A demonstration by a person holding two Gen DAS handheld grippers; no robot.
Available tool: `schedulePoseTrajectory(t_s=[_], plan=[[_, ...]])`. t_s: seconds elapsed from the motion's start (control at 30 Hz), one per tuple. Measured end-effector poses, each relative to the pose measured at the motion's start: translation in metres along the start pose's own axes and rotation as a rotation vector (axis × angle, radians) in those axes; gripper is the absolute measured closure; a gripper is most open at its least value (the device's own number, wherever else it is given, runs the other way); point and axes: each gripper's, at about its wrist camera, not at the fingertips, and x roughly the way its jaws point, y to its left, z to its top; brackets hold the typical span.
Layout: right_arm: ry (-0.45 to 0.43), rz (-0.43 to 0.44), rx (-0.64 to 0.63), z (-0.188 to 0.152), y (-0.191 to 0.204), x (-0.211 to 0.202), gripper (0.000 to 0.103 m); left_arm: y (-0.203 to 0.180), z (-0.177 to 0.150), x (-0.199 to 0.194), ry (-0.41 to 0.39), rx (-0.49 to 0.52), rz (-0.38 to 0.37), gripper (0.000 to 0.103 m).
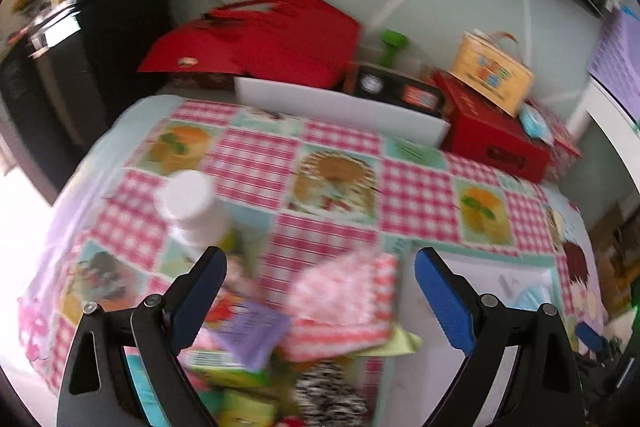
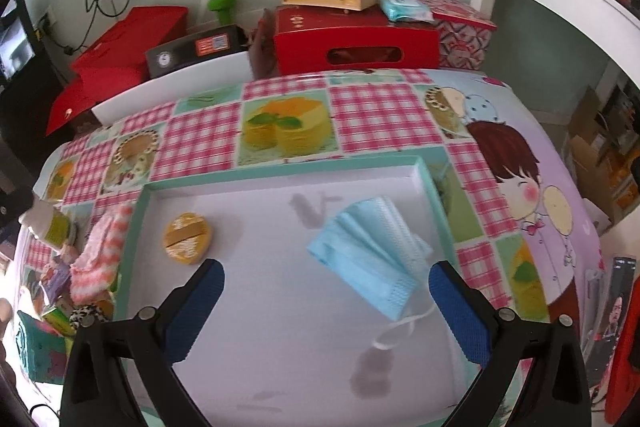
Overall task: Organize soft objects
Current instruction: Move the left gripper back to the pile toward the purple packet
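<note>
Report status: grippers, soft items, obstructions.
Left gripper open over pile, empty. Right gripper open over tray, empty. Mask and sponge in tray; sock outside. Bottle beside pile.

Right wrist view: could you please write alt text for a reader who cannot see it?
An open right gripper hovers above a white tray with a teal rim, on a table with a colourful checked cloth. In the tray lie a blue face mask and a round yellow sponge. A pink striped sock lies left of the tray.
</note>
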Motion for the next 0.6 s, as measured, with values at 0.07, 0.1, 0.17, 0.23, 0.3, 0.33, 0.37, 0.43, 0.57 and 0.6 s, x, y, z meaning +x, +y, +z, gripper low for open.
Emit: schedulePoseTrajectory(t_s=[0.07, 0.1, 0.17, 0.23, 0.3, 0.33, 0.37, 0.43, 0.57, 0.6], plan=[[0.0, 0.019, -0.01, 0.0, 0.009, 0.0, 0.0, 0.019, 0.004, -0.004, -0.014, -0.032, 0.043, 0.008], [0.003, 0.031, -0.015, -0.001, 0.013, 0.0, 0.0, 0.031, 0.005, -0.006, -0.019, -0.055, 0.068, 0.008], [0.008, 0.048, -0.028, -0.002, 0.023, 0.001, 0.0, 0.05, 0.007, -0.008, -0.024, -0.098, 0.104, 0.008], [0.012, 0.059, -0.05, -0.003, 0.034, 0.003, 0.0, 0.069, 0.007, -0.01, -0.028, -0.14, 0.144, 0.008], [0.013, 0.061, -0.073, -0.004, 0.044, 0.003, 0.0, 0.082, 0.005, -0.012, -0.03, -0.17, 0.181, 0.008], [0.012, 0.061, -0.088, -0.005, 0.05, 0.004, 0.0, 0.091, 0.004, -0.014, -0.032, -0.188, 0.201, 0.008], [0.012, 0.063, -0.094, -0.006, 0.054, 0.004, 0.0, 0.1, 0.004, -0.015, -0.035, -0.206, 0.214, 0.008], [0.015, 0.073, -0.107, -0.007, 0.063, 0.005, 0.0, 0.114, 0.002, -0.017, -0.041, -0.238, 0.223, 0.008], [0.021, 0.1, -0.133, -0.01, 0.082, 0.006, 0.0, 0.134, -0.002, -0.022, -0.046, -0.279, 0.236, 0.008], [0.021, 0.106, -0.144, -0.011, 0.088, 0.006, 0.0, 0.14, -0.003, -0.023, -0.047, -0.291, 0.239, 0.008]])
